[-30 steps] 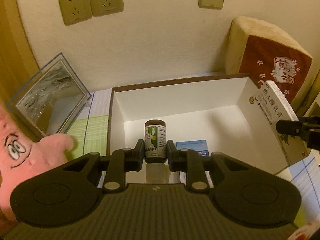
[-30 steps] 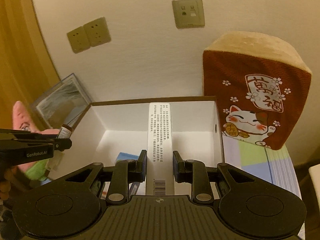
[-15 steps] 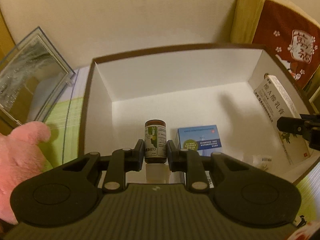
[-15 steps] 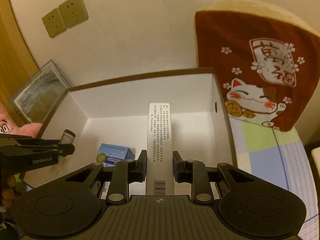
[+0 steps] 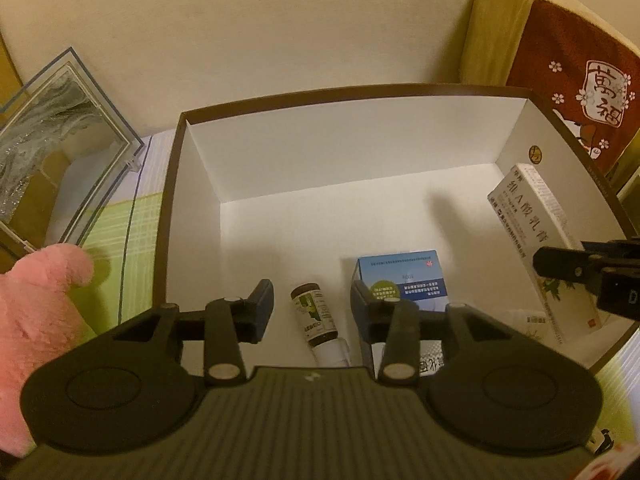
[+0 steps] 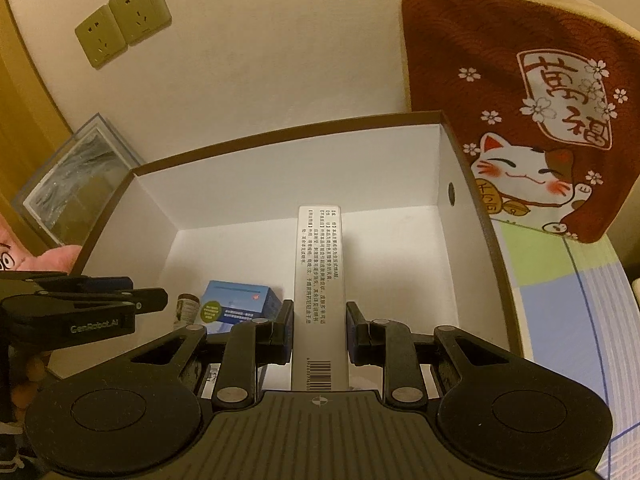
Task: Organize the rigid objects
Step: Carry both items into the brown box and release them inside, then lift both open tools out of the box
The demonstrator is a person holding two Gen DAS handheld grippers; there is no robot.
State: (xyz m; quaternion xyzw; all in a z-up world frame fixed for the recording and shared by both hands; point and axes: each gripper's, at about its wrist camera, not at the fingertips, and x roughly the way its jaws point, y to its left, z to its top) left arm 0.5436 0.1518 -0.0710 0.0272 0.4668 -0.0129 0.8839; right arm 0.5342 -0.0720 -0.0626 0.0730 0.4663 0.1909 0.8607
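Note:
A white cardboard box (image 5: 312, 136) with a brown rim stands open. My left gripper (image 5: 311, 308) is open above its near part. A small brown bottle (image 5: 316, 316) lies on the box floor between the fingers, free of them. A blue carton (image 5: 404, 276) lies beside it. My right gripper (image 6: 318, 328) is shut on a long white medicine carton (image 6: 319, 280) and holds it inside the box; the carton also shows in the left wrist view (image 5: 540, 252). In the right wrist view the box (image 6: 460, 216), bottle (image 6: 186, 310), blue carton (image 6: 236, 306) and left gripper (image 6: 160, 300) show.
A pink plush toy (image 5: 36, 320) lies left of the box. A clear framed case (image 5: 52, 160) leans against the wall at left. A red lucky-cat cushion (image 6: 532, 108) stands right of the box. Wall sockets (image 6: 120, 20) are above. The surface is a checked cloth (image 6: 560, 292).
My left gripper has opened and the brown bottle has dropped onto the box floor and lies on its side. Both grippers have come lower into the box.

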